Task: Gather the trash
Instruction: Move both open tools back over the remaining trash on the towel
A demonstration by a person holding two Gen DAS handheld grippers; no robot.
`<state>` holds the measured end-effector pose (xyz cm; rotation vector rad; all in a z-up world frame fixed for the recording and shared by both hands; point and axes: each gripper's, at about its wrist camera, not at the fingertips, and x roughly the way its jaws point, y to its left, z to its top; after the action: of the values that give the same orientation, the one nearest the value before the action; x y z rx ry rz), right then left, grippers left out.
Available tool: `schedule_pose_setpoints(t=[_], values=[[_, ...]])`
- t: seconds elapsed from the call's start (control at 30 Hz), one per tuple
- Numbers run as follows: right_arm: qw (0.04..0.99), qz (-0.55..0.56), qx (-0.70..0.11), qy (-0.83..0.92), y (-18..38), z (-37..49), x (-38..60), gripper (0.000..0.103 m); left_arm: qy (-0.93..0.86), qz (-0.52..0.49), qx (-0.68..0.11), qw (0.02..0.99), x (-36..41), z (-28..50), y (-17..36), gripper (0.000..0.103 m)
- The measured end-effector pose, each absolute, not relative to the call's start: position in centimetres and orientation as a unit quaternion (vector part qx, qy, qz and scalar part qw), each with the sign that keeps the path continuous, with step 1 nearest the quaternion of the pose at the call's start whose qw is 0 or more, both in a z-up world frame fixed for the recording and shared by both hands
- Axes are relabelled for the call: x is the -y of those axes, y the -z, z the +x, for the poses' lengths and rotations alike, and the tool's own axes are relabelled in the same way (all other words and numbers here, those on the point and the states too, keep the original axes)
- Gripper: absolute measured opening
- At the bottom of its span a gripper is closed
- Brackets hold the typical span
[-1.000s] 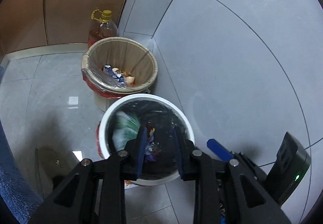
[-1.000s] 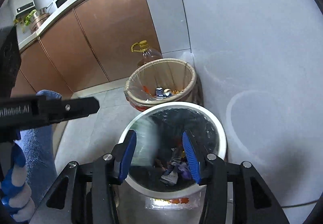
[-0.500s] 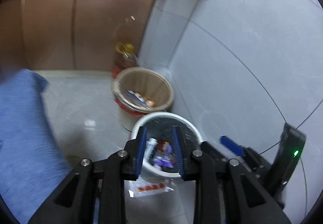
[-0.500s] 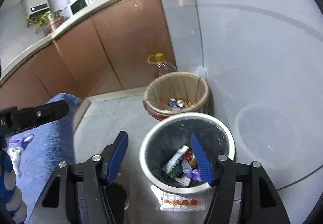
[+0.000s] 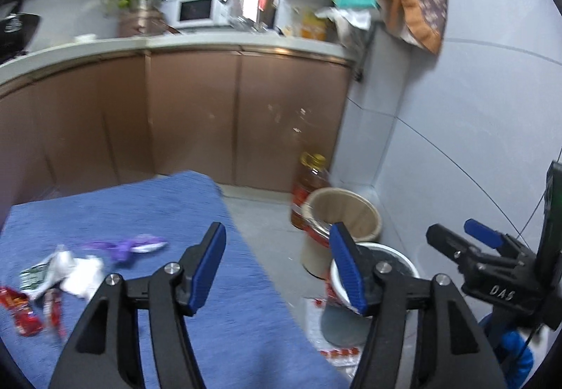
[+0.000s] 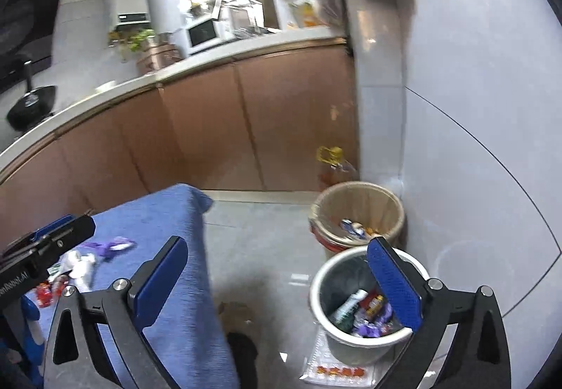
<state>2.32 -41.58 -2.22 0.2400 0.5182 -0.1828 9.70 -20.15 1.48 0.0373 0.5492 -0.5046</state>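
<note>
Meanwhile, both grippers' jaws are opening, empty; wrappers fill the white bin (image 6: 365,341) beneath, more litter (image 5: 75,271) left of the left gripper (image 5: 277,271) awaits on the blue tabletop (image 5: 242,311).

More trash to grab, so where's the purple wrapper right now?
In the left wrist view, the purple wrapper lies at left on the blue cloth, beside crumpled white paper.

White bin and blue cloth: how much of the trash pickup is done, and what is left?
Done: several wrappers already lie in the white bin. In hand: nothing; the left gripper and right gripper are both empty, jaws opening. Left: a purple wrapper, crumpled white paper and red packets on the blue cloth, plus a clear packet on the floor by the bin.
</note>
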Motion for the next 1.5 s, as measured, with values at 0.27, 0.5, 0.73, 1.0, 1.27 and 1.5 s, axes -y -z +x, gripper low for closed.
schedule_pose_setpoints(t=[0.27,0.5,0.73,1.0,1.27,1.5], values=[[0.963,0.097,-0.251,0.037,0.8,3.2,37.2,0.103,0.178,0.005,-0.245,0.953,13.8,8.1,-2.6,0.061],[0.967,0.085,-0.239,0.006,-0.1,3.3,34.0,0.103,0.146,-0.018,-0.236,0.961,9.8,6.8,-2.2,0.062],[0.973,0.072,-0.220,-0.018,-1.0,2.3,31.4,0.103,0.127,-0.045,-0.220,0.966,6.2,5.3,-2.0,0.062],[0.975,0.089,-0.195,-0.058,-1.9,1.3,29.6,0.103,0.095,-0.054,-0.222,0.969,1.3,3.0,-1.8,0.062],[0.975,0.055,-0.180,-0.117,-4.0,-0.2,25.7,0.103,0.024,-0.065,-0.217,0.974,-6.5,-0.3,-1.9,0.062],[0.967,0.040,-0.200,-0.156,-3.5,-0.2,23.4,0.103,-0.034,-0.089,-0.223,0.970,-12.7,-2.2,-1.0,0.062]])
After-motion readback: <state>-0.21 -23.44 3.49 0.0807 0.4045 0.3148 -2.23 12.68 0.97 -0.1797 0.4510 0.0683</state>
